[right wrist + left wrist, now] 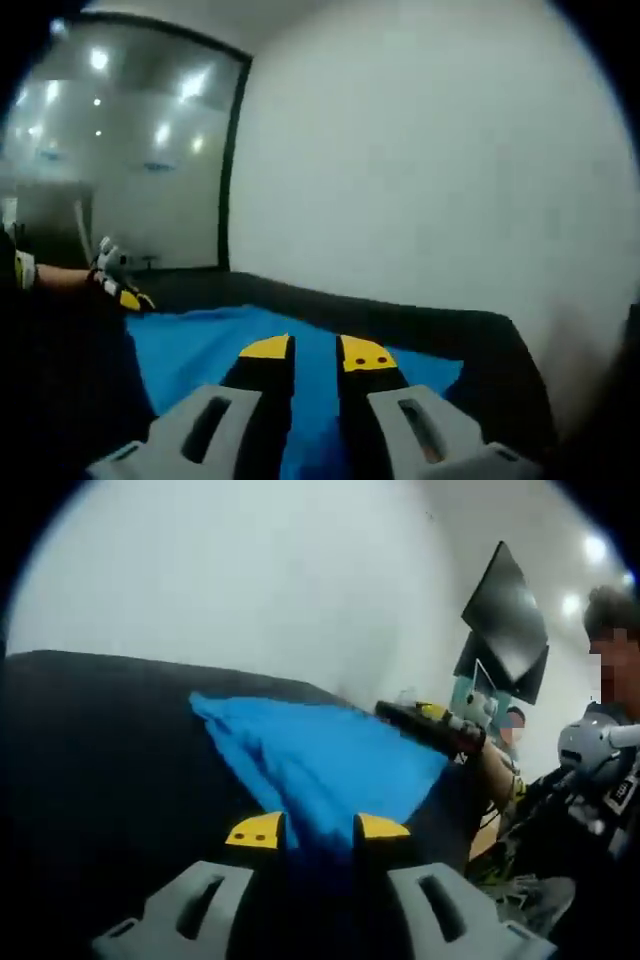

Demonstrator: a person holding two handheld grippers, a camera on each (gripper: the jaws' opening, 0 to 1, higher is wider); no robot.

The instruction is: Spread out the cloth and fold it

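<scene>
The bright blue fabric cloth (320, 760) lies on the black worktop (110, 770), partly spread, with one pointed corner reaching toward the far edge of the worktop and a broad section running back toward the camera. In the left gripper view, the left tool (318, 830), with black jaws tipped in yellow on grey mounts, has its jaws narrowly parted with a fold of the blue cloth between them; the cloth edge is gripped there. In the same view the right tool (440, 725) enters from the right, at the far right edge of the cloth.

In the right gripper view, the cloth (200, 345) lies flat under and ahead of the right tool (315, 352), whose yellow-tipped jaws stand close together with a thin gap; whether they pinch the cloth cannot be told. The left tool (125, 290) appears at the left edge of the cloth.

A plain white wall (430, 160) rises behind the worktop. A dark glass partition (130, 150) reflects ceiling lights.
</scene>
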